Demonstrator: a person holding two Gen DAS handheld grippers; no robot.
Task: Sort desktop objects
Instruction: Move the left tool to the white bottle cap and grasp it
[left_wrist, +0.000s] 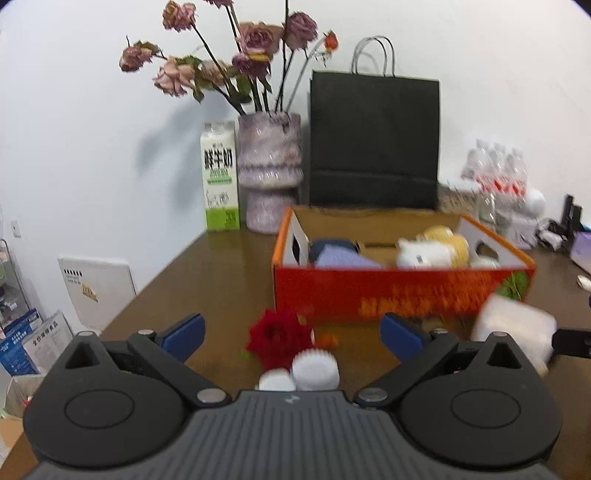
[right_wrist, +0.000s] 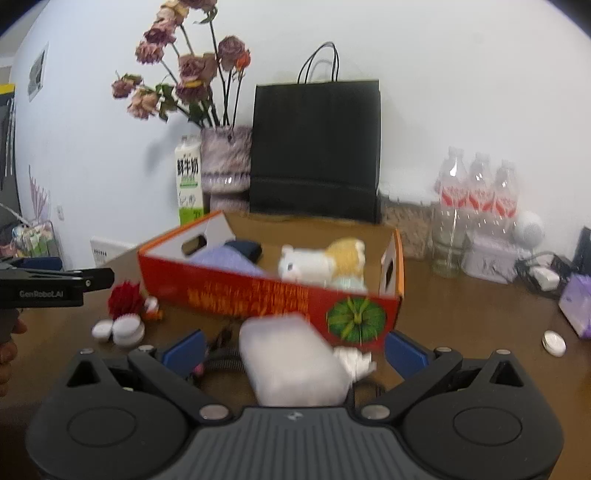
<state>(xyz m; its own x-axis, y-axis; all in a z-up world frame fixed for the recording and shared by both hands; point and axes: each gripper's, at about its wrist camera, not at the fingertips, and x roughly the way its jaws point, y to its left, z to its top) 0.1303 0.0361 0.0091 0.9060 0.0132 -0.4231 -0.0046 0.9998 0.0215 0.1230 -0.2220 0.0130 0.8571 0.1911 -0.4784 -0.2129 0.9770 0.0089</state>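
Red box sits mid-table holding a plush; we find both the left gripper and right gripper wide open, empty, a white pack between the right's fingers.

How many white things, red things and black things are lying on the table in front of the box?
White: 3 — two round lids and a tissue pack
Red: 1 — a red flower
Black: 1 — a hair tie
Total: 5
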